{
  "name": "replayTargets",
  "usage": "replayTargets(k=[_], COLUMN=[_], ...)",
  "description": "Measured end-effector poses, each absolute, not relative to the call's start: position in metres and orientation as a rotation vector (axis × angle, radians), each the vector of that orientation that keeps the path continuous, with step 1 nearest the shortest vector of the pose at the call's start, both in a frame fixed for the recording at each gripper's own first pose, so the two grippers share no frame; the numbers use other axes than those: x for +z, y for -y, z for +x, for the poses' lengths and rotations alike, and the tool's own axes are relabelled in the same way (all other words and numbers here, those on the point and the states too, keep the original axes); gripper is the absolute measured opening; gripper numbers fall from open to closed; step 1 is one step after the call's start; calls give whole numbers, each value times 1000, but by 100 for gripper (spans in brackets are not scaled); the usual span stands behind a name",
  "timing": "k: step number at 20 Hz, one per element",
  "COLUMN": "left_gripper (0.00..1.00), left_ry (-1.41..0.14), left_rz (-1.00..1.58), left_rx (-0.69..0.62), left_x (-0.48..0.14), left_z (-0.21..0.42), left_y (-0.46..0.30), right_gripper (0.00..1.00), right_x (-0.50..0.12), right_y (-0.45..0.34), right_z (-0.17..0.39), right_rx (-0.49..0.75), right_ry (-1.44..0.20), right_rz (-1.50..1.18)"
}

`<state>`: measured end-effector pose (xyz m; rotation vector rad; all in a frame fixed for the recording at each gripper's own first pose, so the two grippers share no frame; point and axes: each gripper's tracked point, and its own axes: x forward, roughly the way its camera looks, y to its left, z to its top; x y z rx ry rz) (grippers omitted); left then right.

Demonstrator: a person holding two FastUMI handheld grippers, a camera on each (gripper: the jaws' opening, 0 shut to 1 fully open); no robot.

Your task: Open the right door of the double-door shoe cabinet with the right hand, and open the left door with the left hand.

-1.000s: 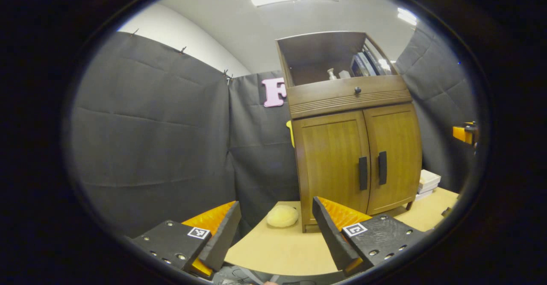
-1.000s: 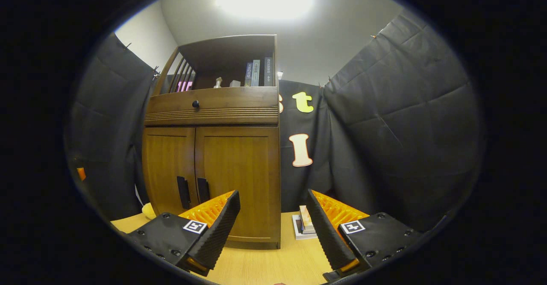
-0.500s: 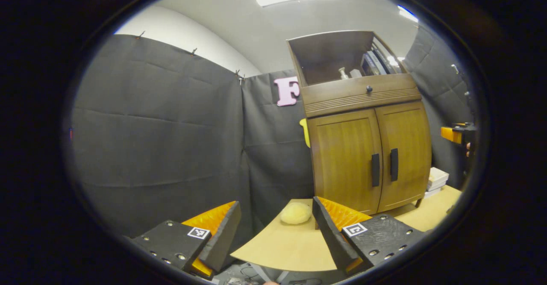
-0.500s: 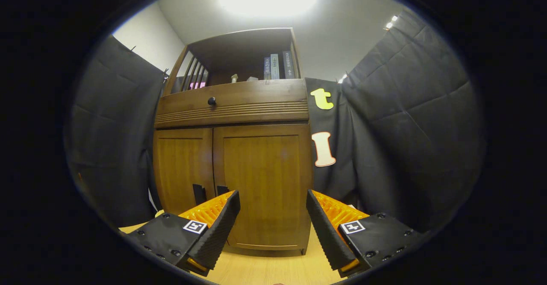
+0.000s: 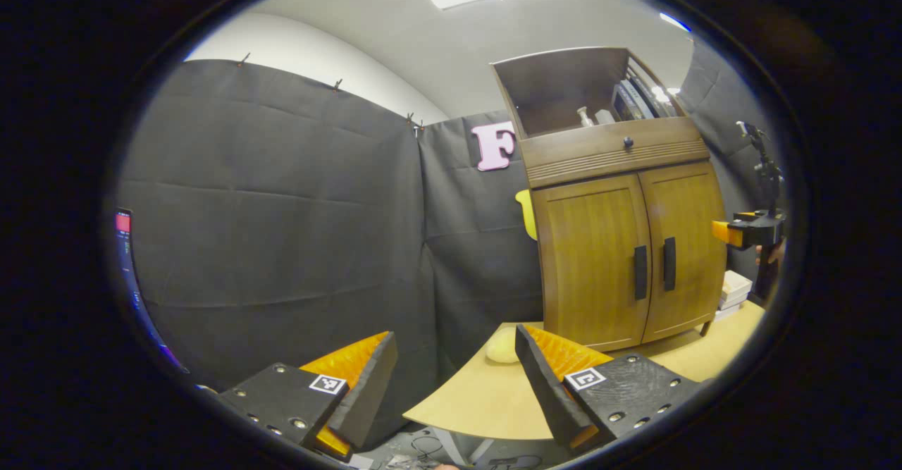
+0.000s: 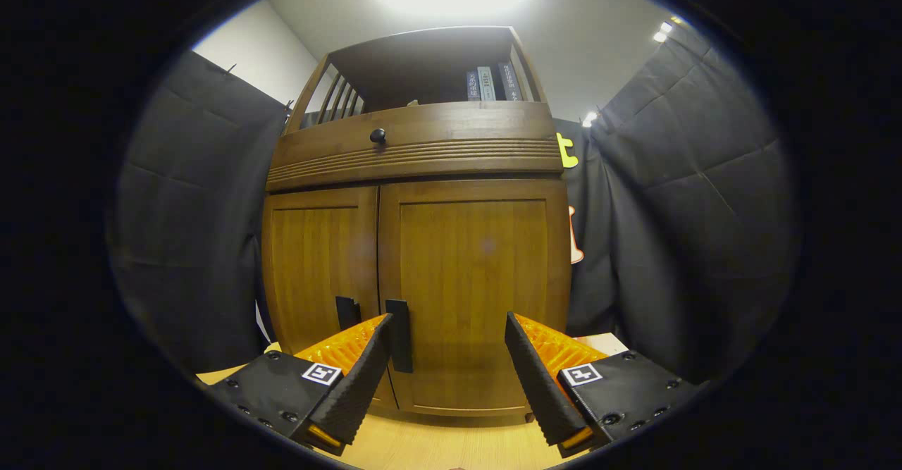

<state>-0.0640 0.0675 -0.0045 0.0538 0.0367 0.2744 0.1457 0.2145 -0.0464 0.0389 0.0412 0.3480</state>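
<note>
A brown wooden double-door shoe cabinet (image 6: 416, 244) stands on a pale wood-grain table (image 6: 437, 445), directly ahead of the right gripper (image 6: 447, 368), whose ridged fingers are spread wide and hold nothing. Both flat-panelled doors are closed. The right door (image 6: 479, 294) fills the space between the fingers, and its dark vertical bar handle (image 6: 399, 336) sits just beside the gripper's left finger; whether they touch cannot be told. The left door (image 6: 317, 266) carries a matching dark handle (image 6: 346, 313) beyond that finger. Above the doors runs a grooved wooden band with a small round black knob (image 6: 378, 135), and an open shelf on top holds a row of upright books (image 6: 487, 84) (spines too small to make out).

In the left gripper view, the left gripper (image 5: 454, 378) is likewise wide open and empty, with the cabinet well ahead and to its right, past the curved table edge. A pale yellow rounded soft lump (image 5: 502, 347) lies on the table near the cabinet's foot, just beyond the gripper's right finger. The right gripper shows far off to the right, level with the door handles.
</note>
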Motion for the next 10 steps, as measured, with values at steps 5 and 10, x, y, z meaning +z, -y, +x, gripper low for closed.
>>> replayTargets(k=[5,10], left_gripper=[100,100], left_ry=[-49,-46], left_rz=[51,66], left_rx=[311,358], left_x=[-6,-7], left_z=[-68,-69], left_y=[-70,-74], right_gripper=[98,98], right_x=[-62,-74], right_y=[-241,-268], right_z=[165,191], right_rx=[379,393], right_ry=[-58,-71], right_rz=[37,28])
